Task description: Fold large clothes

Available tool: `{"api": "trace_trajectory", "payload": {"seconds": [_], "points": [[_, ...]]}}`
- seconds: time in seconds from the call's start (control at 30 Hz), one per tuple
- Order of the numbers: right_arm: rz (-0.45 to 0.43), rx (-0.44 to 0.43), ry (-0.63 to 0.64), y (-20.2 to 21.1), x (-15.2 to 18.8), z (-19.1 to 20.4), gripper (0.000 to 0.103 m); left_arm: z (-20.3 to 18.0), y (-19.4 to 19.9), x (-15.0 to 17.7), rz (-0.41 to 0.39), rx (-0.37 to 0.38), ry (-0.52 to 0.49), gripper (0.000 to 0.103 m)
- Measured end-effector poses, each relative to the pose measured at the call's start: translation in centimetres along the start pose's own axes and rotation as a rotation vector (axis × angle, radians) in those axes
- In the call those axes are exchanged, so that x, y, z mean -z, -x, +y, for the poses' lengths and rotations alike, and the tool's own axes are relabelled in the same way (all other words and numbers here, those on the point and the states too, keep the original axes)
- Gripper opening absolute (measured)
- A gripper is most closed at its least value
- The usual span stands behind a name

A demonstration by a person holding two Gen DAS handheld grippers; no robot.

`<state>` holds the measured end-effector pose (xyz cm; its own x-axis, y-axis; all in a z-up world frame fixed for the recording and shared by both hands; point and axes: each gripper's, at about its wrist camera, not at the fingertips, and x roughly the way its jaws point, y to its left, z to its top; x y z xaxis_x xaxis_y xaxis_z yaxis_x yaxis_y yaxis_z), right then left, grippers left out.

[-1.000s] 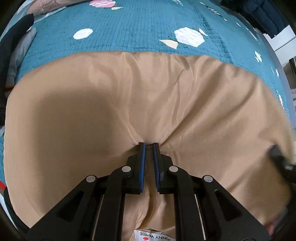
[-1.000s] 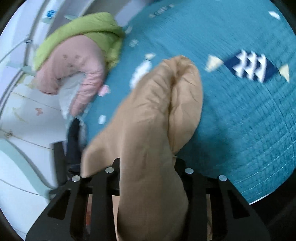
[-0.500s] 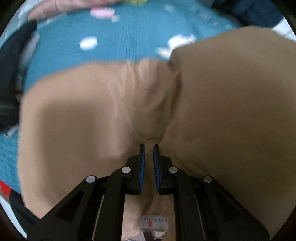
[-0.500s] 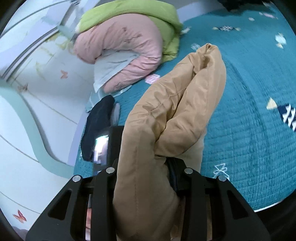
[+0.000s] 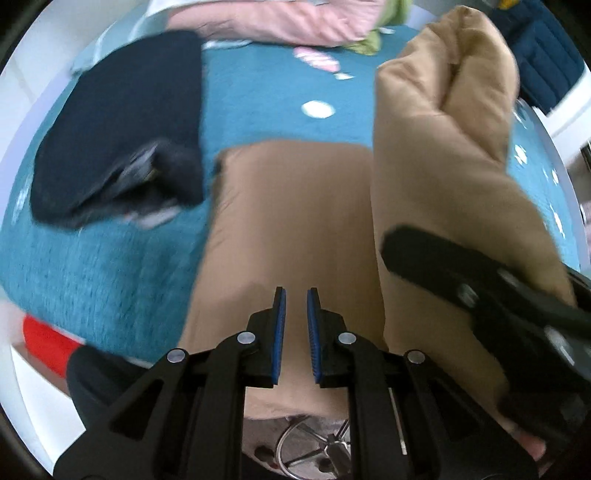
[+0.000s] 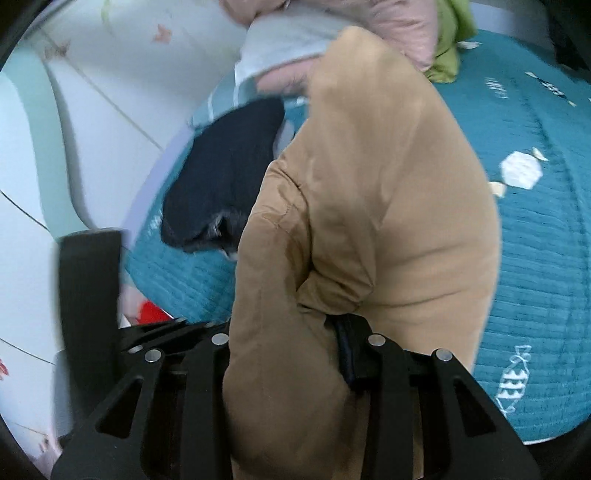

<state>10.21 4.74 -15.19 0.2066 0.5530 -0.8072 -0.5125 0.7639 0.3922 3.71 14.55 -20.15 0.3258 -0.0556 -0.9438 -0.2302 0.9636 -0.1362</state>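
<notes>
my right gripper (image 6: 291, 354) is clenched on a thick bunch of the tan garment (image 6: 369, 221), and the cloth swells up out of the jaws and hides most of both fingers. from the left wrist view the same gripper (image 5: 476, 291) shows as a dark bar to the right of the garment's flat part, with the lifted fold (image 5: 443, 155) standing up above it.

my left gripper (image 5: 296, 334) is released: the blue pads (image 5: 279, 334) stand a little apart with nothing between them, only the garment's flat part (image 5: 291, 221) seen beyond. whether the tips touch that cloth i cannot tell.

the flat part of the garment lies on the teal quilt (image 5: 110, 266), and its near edge hangs over the side of the bed, where a chrome chair base (image 5: 314, 446) shows underneath. left of the garment on the quilt sits a dark navy garment (image 5: 122, 122), blurred. beyond the tan garment, at the far side of the quilt, lie a pink padded jacket (image 5: 266, 18) and a bit of green cloth (image 5: 365, 42). something red (image 5: 48, 339) is at the quilt's near left edge.
</notes>
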Motion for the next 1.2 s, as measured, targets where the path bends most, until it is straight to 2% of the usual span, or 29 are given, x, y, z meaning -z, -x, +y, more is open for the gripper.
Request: {"api": "trace_trajectory", "payload": {"seconds": [0.1, 0.17, 0.23, 0.3, 0.33, 0.4, 0.5, 0.57, 0.63, 0.7, 0.77, 0.93, 1.07, 1.17, 1.2], "points": [[0.048, 0.01, -0.001, -2.8, 0.1, 0.6, 0.033, 2.5, -0.4, 1.2, 0.026, -0.011, 0.056, 0.013], [0.09, 0.002, -0.006, -4.8, 0.1, 1.2, 0.038, 4.2, -0.4, 2.2, 0.038, -0.005, 0.096, 0.013], [0.115, -0.051, -0.038, -5.9, 0.3, 1.5, 0.049, 5.5, -0.3, 2.9, 0.043, -0.009, 0.123, 0.014], [0.153, -0.128, -0.09, -7.1, 0.6, 1.9, 0.062, 6.9, -0.4, 3.4, 0.049, -0.02, 0.157, 0.02], [0.179, -0.16, -0.094, -7.7, 0.7, 2.2, 0.063, 7.7, -0.3, 3.8, 0.053, -0.031, 0.18, 0.02], [0.207, -0.209, -0.115, -8.5, 0.4, 2.5, 0.063, 8.9, -0.1, 4.3, 0.058, -0.057, 0.213, 0.02], [0.25, -0.371, -0.203, -8.9, 0.7, 2.1, 0.063, 10.2, 0.7, 4.8, 0.042, -0.047, 0.255, 0.02], [0.263, -0.378, -0.206, -9.1, 0.9, 1.9, 0.063, 10.9, 1.5, 5.0, 0.024, -0.051, 0.272, 0.02], [0.273, -0.422, -0.246, -9.2, 1.0, 1.5, 0.063, 11.4, 2.5, 4.9, 0.003, -0.052, 0.274, 0.02], [0.296, -0.5, -0.327, -9.6, 1.3, 0.8, 0.065, 10.9, 3.6, 4.7, -0.022, -0.039, 0.26, 0.02], [0.307, -0.539, -0.375, -9.9, 1.5, 0.6, 0.065, 10.2, 4.9, 5.0, -0.045, -0.02, 0.246, 0.02], [0.369, -0.651, -0.355, -11.2, 1.5, 2.1, 0.065, 7.9, 6.6, 5.4, -0.066, 0.039, 0.184, 0.022], [0.286, -0.567, -0.313, -9.0, 0.6, 1.6, 0.065, 7.1, 6.1, 6.0, -0.052, 0.071, 0.189, 0.022], [0.162, -0.464, -0.23, -4.6, -0.5, 0.9, 0.065, 6.0, 5.6, 5.5, -0.047, 0.111, 0.158, 0.022], [0.096, -0.44, -0.202, -2.5, -0.6, 0.5, 0.063, 5.4, 5.6, 5.2, -0.048, 0.114, 0.142, 0.022]]}}
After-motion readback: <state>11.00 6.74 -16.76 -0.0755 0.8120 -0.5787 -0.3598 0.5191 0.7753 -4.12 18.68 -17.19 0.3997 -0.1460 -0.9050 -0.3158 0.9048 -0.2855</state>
